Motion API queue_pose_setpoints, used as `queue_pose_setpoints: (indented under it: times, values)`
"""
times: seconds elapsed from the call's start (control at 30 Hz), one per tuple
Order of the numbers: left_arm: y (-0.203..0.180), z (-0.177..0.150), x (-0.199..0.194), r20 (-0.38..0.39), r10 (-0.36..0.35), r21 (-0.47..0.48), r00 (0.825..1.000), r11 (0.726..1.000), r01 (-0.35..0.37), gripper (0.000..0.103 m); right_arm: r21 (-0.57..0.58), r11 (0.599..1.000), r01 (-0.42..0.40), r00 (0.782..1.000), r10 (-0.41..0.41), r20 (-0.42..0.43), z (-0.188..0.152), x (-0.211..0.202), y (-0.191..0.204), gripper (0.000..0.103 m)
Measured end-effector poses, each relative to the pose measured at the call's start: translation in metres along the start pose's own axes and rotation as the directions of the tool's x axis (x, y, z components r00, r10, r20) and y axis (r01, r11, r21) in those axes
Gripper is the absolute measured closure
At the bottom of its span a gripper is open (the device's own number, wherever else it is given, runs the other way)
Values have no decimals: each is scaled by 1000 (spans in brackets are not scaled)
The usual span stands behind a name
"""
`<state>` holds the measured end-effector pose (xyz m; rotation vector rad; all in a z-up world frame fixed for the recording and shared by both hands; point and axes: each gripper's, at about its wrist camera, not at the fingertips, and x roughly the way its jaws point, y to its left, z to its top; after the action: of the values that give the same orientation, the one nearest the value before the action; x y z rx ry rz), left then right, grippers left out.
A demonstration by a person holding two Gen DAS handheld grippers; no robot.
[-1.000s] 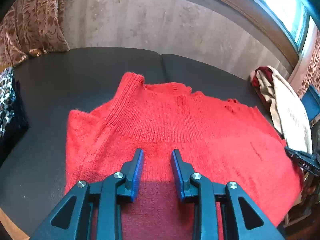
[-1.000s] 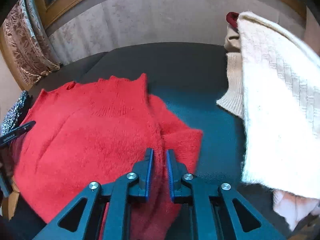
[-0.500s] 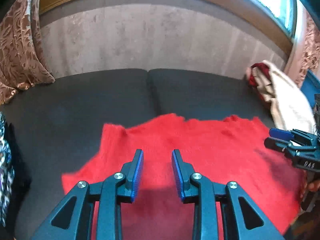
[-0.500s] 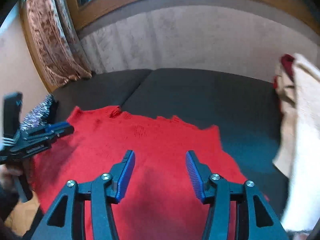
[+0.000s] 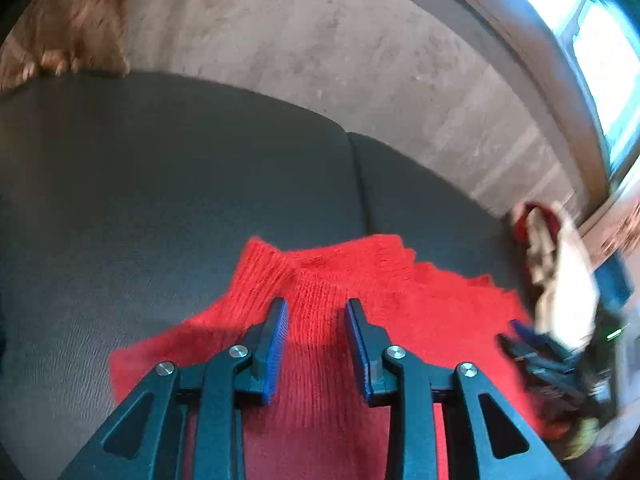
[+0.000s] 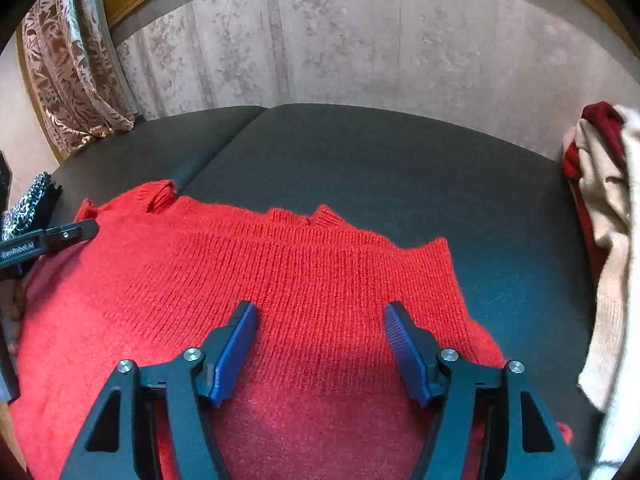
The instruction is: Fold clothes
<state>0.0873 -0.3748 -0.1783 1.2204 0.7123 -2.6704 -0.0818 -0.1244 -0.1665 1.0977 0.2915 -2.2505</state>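
Note:
A red knitted sweater [image 6: 304,280] lies spread on the dark grey cushioned surface [image 6: 360,152], its ribbed edges toward the wall. My right gripper [image 6: 320,314] hovers open above its middle, nothing between the blue pads. In the left wrist view the same sweater [image 5: 360,288] fills the lower middle. My left gripper [image 5: 316,312] is open above it, with no cloth between the fingers. The left gripper [image 6: 60,234] shows at the left edge of the right wrist view. The right gripper [image 5: 540,352] shows blurred at the right of the left wrist view.
A pile of cream and dark red knitwear [image 6: 604,216] rests at the right end of the surface. A black-and-white patterned garment [image 6: 28,204] lies at the left edge. A patterned curtain [image 6: 68,64] hangs at the left, and a grey wall [image 6: 360,40] stands behind.
The right gripper, shut on a fold of the sweater a second ago, has let go and stands wide open. Both grippers have moved over the spread sweater; the left view has swung.

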Motion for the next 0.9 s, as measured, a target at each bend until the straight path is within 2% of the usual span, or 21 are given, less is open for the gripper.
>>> queue_pose_setpoints:
  times: [0.13, 0.27, 0.37, 0.47, 0.53, 0.6, 0.67, 0.77, 0.83, 0.9]
  values:
    - [25, -8, -30, -16, -22, -52, 1000, 998, 21, 71, 8, 1000, -12, 1000, 12, 7, -4, -2, -1, 34]
    - [49, -15, -60, -31, -44, -103, 999, 994, 41, 63, 12, 1000, -17, 1000, 17, 11, -9, -6, -1, 33]
    - [67, -30, -63, -76, -124, -171, 989, 979, 110, 57, 8, 1000, -9, 1000, 9, 13, -11, -9, 0, 33]
    - [79, -38, -64, -60, -181, -228, 982, 960, 163, 49, 3, 1000, -1, 1000, 1, 11, -14, -9, 2, 33]
    - [85, -40, -60, -49, -216, -261, 975, 945, 197, 48, 4, 1000, 0, 1000, 0, 13, -18, -12, 3, 33]
    - [85, -39, -57, -25, -285, -284, 958, 921, 266, 47, 5, 1000, -1, 1000, 1, 14, -16, -8, 8, 33]
    - [85, -37, -57, -11, -311, -271, 950, 916, 297, 43, 6, 1000, -2, 1000, 2, 15, -16, -7, 9, 33]
    - [82, -31, -42, -68, -271, -218, 960, 943, 250, 41, 9, 1000, -5, 1000, 5, 16, -16, -6, 10, 32]
    - [74, -29, -44, -86, -238, -147, 967, 963, 224, 41, 12, 1000, -9, 1000, 9, 17, -17, -7, 9, 32]
    - [67, -32, -44, -115, -248, -100, 962, 966, 237, 40, 14, 1000, -13, 1000, 12, 19, -18, -8, 8, 32]
